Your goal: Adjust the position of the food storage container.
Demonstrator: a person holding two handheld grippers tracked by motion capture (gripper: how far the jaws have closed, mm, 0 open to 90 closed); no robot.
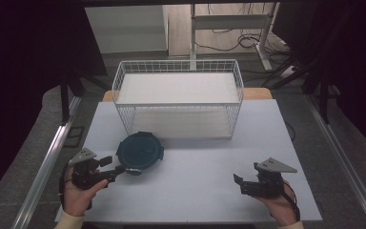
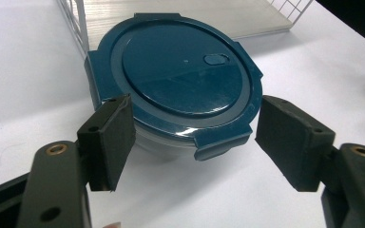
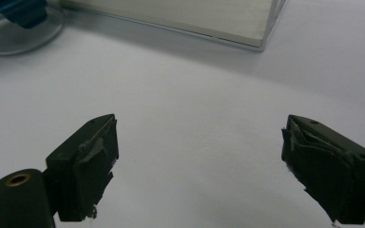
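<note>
On the white table point(image 1: 195, 191), before a wire basket point(image 1: 178, 98), a lidded round container point(image 2: 176, 85) is framed by the left gripper point(image 2: 195, 137), jaws apart; its contents are hidden. The right gripper point(image 3: 199, 161) is held apart, gripping nothing.

table point(image 1: 195, 191) | on it: wire basket point(image 1: 178, 98), lidded container point(image 1: 140, 152)

My two black grippers, left gripper point(image 1: 119, 170) and right gripper point(image 1: 238, 183), sit over a plain white tabletop point(image 1: 195, 181). Round clear container with dark teal lid point(image 2: 180, 76). White wire grid basket point(image 1: 178, 95).
</note>
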